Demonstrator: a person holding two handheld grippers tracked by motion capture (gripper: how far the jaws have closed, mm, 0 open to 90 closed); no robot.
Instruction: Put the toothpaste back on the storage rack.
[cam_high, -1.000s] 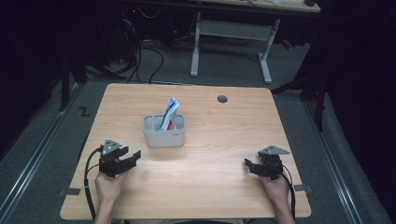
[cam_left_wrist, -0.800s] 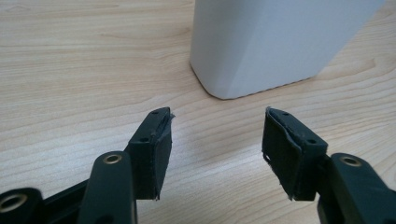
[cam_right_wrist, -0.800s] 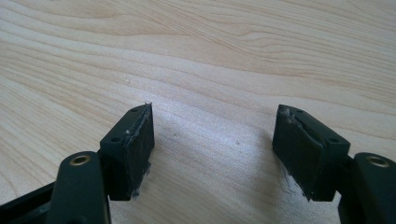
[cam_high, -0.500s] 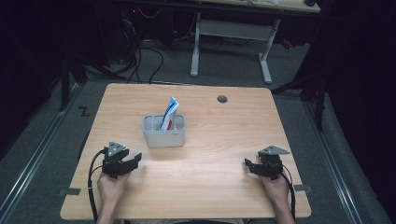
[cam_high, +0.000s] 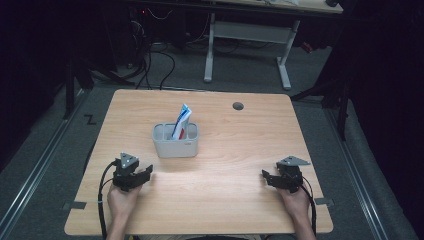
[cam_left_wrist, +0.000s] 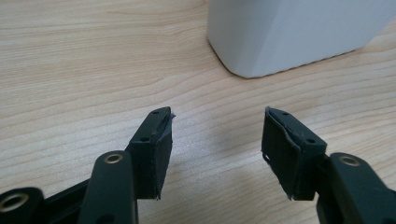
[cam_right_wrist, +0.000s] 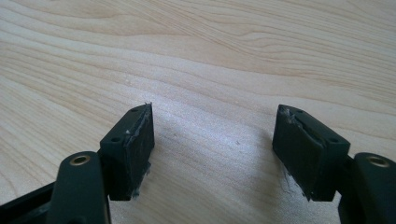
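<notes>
Bare table (cam_high: 225, 165) separates both gaping grippers, left (cam_high: 145, 176) near the bin (cam_high: 176, 145), right (cam_high: 265, 177) seemingly nearer the edge.

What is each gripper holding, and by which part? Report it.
Nothing is held. The left gripper and right gripper both have open, empty jaws over the table; the grey holder stands untouched.

A lab or test room is showing here, dim around one lit spot. A pale wooden table (cam_high: 210, 150) with a cable hole (cam_high: 238, 106) is standing on grey carpet (cam_high: 380, 165). At twelve o'clock a white-legged desk (cam_high: 250, 35) is sitting with loose cables (cam_high: 150, 55) trailing under it. At nine o'clock a metal floor rail (cam_high: 40, 165) is running along the table, and tape marks (cam_high: 90, 119) are sticking to the carpet.
</notes>
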